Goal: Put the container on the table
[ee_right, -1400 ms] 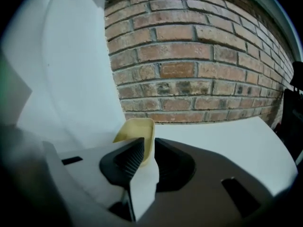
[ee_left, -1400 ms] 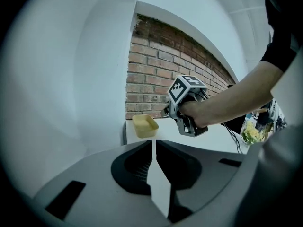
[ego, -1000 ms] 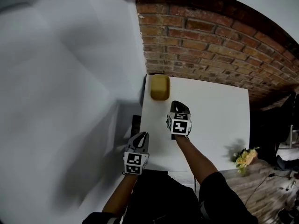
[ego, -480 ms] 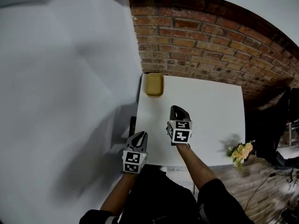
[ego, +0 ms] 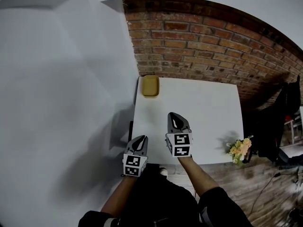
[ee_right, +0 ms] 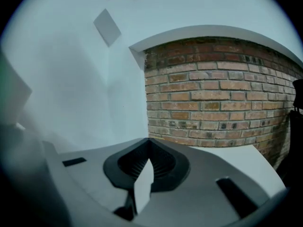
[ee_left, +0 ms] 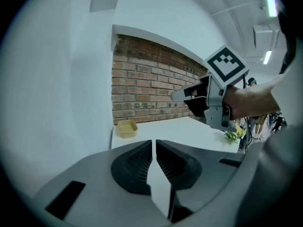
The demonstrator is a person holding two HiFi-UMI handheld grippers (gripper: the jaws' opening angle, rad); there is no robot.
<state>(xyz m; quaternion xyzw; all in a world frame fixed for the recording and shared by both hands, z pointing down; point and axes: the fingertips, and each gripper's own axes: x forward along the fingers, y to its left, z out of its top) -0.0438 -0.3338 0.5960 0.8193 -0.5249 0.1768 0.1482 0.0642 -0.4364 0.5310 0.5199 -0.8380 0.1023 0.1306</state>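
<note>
My left tool [ego: 141, 138] and right tool [ego: 173, 115] are grey with black jaws, each bearing a cube of black-and-white square markers. The container [ego: 150, 86] is mustard yellow, the surface [ego: 210, 105] white. The brick wall [ego: 203, 37] is red-brown with pale mortar, and the flowers [ego: 239, 148] are yellow.

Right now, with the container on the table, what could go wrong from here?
The container sits at the table's far left corner, right by the edge, so a nudge could tip it off. The flowers stand by the right edge; a wide sweep of the right gripper might knock them.
</note>
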